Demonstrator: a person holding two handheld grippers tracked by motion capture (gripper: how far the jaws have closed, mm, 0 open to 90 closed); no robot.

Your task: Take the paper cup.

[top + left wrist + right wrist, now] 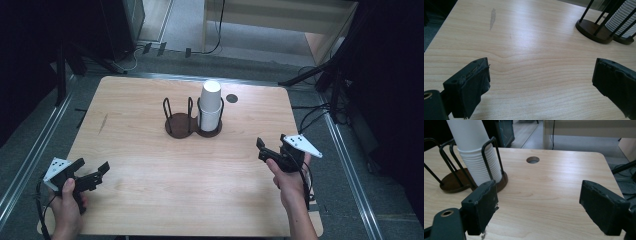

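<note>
The stack of white paper cups (210,106) is standing upside down in the right-hand bay of the dark two-bay cup holder (194,125), near the far middle of the wooden table (150,170); the black wire uprights are hugging its ribbed rims, which appears to be keeping the tall column upright and from sliding. The left-hand bay (178,123) is sitting empty beside it, its own uprights open to the top, so I judge it to be the likely receiving place for a cup lifted off the stack. In the right gripper view the stack (477,157) is rising just beyond the left jaw, with a round cable hole (533,159) in the tabletop behind it. You are holding the right gripper (272,148) over the right side of the table, well apart from the holder, with its jaws spread wide and gripping nothing; your right hand (287,175) is wrapping the handle from below, forearm coming in from the near edge, the tool pointing toward the cups. You are holding the left gripper (92,175) low at the near left corner, farther from the holder, its jaws likewise parted and empty, and your left hand (67,200) is angling it across the bare wood toward the holder (596,30). A grey scuff (492,17) is marking the tabletop ahead of that tool. Neither tool is touching the cups or the holder.
</note>
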